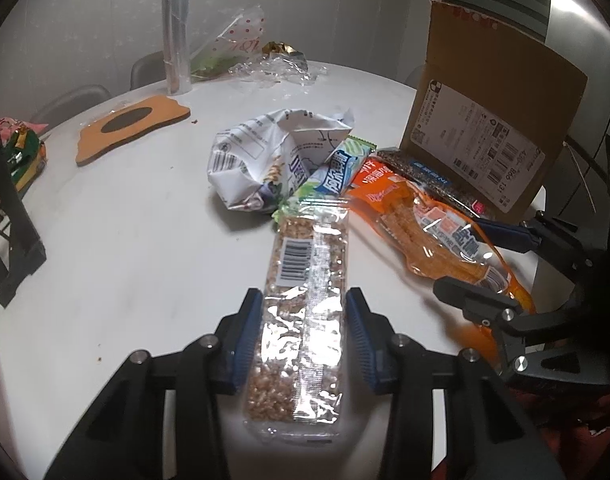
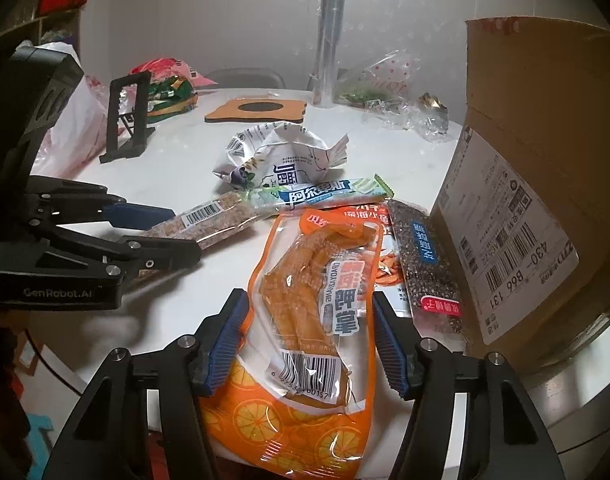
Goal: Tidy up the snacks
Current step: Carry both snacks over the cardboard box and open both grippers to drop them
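My left gripper (image 1: 303, 334) is open, its blue pads either side of a clear-wrapped grain bar (image 1: 305, 280) lying on the white table (image 1: 125, 220). My right gripper (image 2: 309, 332) is open around an orange snack pouch (image 2: 317, 320) lying flat at the table's near edge. The grain bar also shows in the right wrist view (image 2: 213, 220), with the left gripper (image 2: 161, 232) around it. Beyond lie a green-white bar (image 2: 317, 194), a crumpled white bag (image 2: 281, 156) and a dark seed bar (image 2: 425, 256) against a cardboard box (image 2: 525, 184).
A brown mat (image 1: 133, 128), a clear roll (image 1: 177, 28) and loose cellophane (image 1: 273, 68) lie at the table's far side. A black stand (image 2: 129, 116) and colourful snack packs (image 2: 169, 88) are at the far left. Chairs stand behind the table.
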The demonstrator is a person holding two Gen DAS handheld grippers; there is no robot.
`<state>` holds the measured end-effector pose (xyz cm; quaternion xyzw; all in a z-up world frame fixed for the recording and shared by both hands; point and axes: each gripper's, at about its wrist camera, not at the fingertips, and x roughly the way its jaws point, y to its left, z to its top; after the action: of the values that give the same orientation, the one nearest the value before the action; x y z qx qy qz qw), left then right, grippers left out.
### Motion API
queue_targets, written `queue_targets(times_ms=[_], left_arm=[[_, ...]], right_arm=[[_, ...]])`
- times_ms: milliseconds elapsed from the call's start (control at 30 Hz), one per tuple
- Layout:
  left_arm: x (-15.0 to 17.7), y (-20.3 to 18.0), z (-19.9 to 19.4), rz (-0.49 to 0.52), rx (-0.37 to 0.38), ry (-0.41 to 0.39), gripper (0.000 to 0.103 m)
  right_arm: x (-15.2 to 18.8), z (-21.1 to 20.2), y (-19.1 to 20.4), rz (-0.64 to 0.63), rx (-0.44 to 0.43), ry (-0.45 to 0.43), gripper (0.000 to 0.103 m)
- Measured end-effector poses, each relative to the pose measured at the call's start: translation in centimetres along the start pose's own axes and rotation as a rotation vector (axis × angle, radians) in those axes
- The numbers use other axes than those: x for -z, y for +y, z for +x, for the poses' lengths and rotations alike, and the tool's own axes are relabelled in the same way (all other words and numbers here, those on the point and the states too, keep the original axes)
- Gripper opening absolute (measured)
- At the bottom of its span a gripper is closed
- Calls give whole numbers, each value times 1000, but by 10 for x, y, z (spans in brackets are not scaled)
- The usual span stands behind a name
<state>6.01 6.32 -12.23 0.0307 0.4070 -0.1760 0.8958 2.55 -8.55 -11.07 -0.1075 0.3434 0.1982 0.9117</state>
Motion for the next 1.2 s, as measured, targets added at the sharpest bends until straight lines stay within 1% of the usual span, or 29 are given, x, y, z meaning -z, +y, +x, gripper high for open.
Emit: queue_targets(times_ms=[167,367,567,700,833,900,1000,1067,1200], left_arm=[[1,3,-13,-12,5,-27,40],[-2,8,-30,-33,-13,-74,40],[-12,14,-48,-58,-19,-126,40],[-21,18,-67,-75,-30,-175,40],[-40,17,-94,-57,-45,-224,40],[-55,14,-111,-39,-49,-257,40],[-78,8,-131,-13,-50,-304,40],[-93,0,-143,4,-53,-331,40],[-126,-26,-159,58,-15,-374,40]], right_arm=[[0,-2,-5,9,-23,-1,56],[1,-6,-8,12,-36,-15,55],[-4,-22,-7,-17,-49,-60,54],[-18,-35,-7,-37,-91,-98,54],[-43,-51,-9,-58,-161,-134,54],[-57,-62,-10,-78,-181,-158,54],[-76,-80,-15,-116,-197,-196,54],[-88,-91,-21,-120,-209,-217,54],[-105,-116,-39,-125,-199,-262,54]])
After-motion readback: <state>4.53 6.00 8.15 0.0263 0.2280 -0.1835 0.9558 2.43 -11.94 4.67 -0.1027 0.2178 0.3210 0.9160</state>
